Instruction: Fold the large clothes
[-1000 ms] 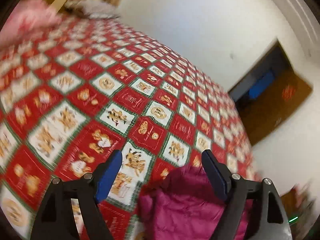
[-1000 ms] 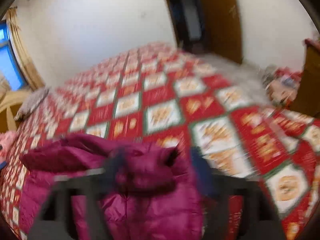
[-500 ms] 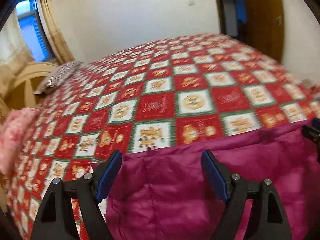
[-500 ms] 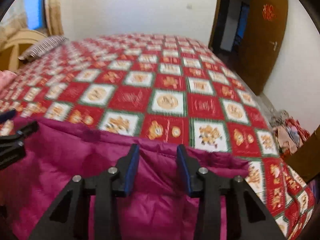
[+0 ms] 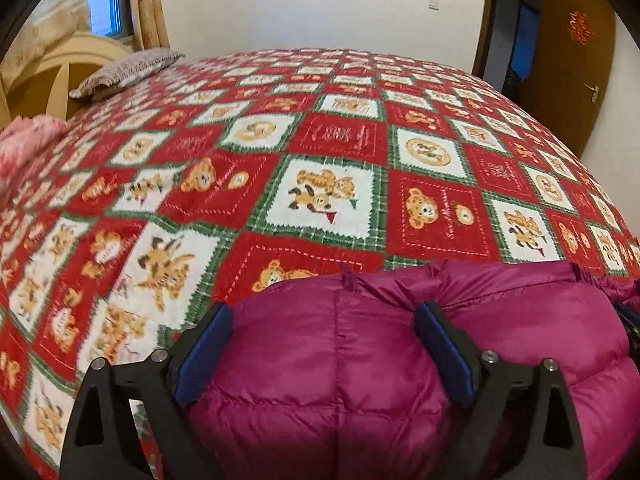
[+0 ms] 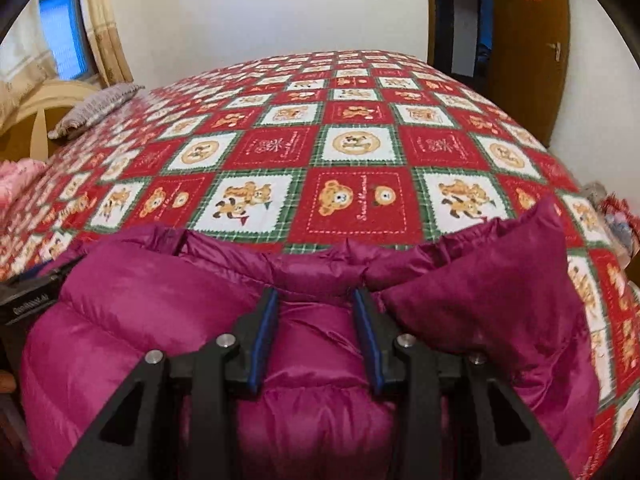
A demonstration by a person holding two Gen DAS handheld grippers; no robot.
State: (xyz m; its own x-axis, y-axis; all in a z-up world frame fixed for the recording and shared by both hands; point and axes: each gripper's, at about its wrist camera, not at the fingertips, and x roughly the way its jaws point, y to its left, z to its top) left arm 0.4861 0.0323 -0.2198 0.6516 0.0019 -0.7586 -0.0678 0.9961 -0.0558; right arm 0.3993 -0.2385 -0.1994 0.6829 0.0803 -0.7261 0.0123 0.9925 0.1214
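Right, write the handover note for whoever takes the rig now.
Left gripper: open, jaws just widened, straddling the magenta puffer jacket, not pinching it.
Right gripper: jaws just closed, pinching jacket fabric near its far edge.
Jacket: bunched on the near side of the checked bedspread.
Done: jacket on bed.
Left: flatten, fold.

The left gripper (image 5: 324, 344) tilts downward, its jaws wide apart and just opened further, with puffy fabric bulging between them. The right gripper (image 6: 316, 332) also tilts downward, its jaws narrower, with fabric bunched between the pads (image 6: 366, 340).
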